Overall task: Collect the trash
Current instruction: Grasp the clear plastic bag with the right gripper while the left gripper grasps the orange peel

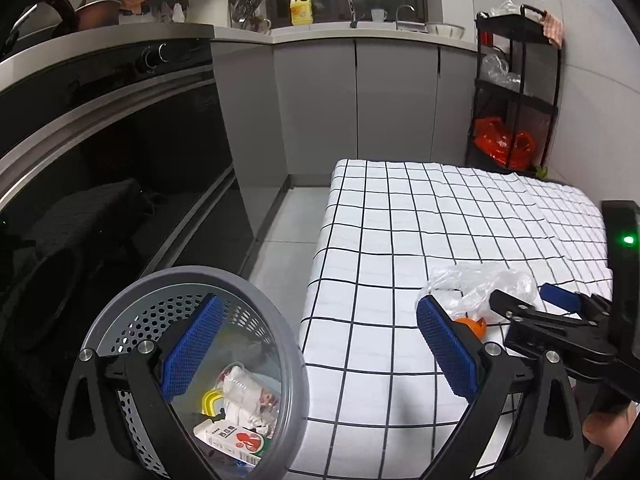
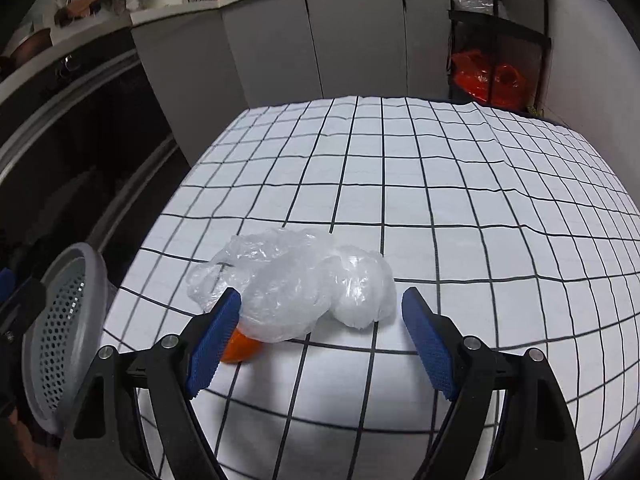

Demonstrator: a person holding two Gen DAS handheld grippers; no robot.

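Left wrist view, starting at the lower left: a round grey perforated plastic bin (image 1: 200,320) sits beside the table, with a milk carton and crumpled wrappers (image 1: 240,420) already in it. The left gripper (image 1: 320,344) hangs spread wide and empty, one blue pad over the bin, the other above the white cloth with a black grid (image 1: 400,220). Further right, the crumpled clear plastic bag (image 1: 476,284) lies on the cloth with an orange scrap (image 1: 472,326) at its near edge.

In the right wrist view the bin (image 2: 60,332) shows at the left edge, and the right gripper (image 2: 320,332) is wide apart, straddling the bag (image 2: 296,288), nothing gripped yet. To my eye, it should go lower and close on the bag's bunched middle, catching the orange scrap (image 2: 240,350) too; thin film slips, so bite deep.
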